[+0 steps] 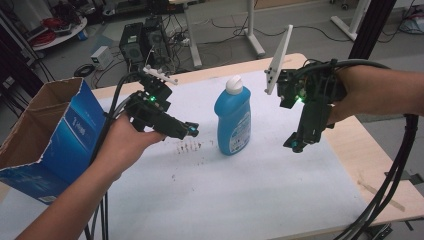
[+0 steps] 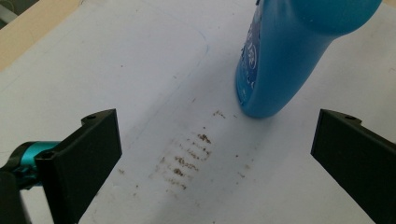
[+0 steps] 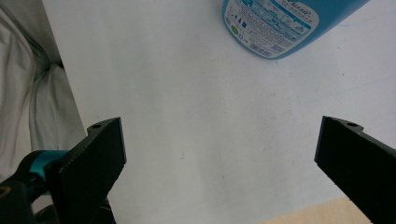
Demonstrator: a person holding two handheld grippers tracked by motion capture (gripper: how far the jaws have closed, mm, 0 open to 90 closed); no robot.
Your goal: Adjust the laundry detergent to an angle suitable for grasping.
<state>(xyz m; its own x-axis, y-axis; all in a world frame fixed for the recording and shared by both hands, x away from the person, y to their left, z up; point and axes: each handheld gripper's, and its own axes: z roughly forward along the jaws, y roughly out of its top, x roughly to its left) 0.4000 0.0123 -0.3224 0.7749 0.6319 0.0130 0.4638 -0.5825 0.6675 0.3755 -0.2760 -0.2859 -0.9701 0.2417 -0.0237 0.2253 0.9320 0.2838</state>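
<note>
We see table (image 1: 300,190) with cardboard box (image 1: 45,135) at left edge. Blue bottle (image 1: 233,120) upright mid-table, toward far edge, ungrasped. Left gripper (image 1: 192,131) and right gripper (image 1: 296,145) flank bottle, jaws wide, empty. We judge: grasp not yet begun, all work left.

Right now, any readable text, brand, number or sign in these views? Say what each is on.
Nothing can be quoted with confidence.
Bottle front label: white script brand, cut off and blurred in the left gripper view.
Bottle back label: small print, icons and a barcode, too small to read.
Box: pale vertical lettering on its blue side, too blurred to read.
Table cover: brown specks, no writing.
</note>
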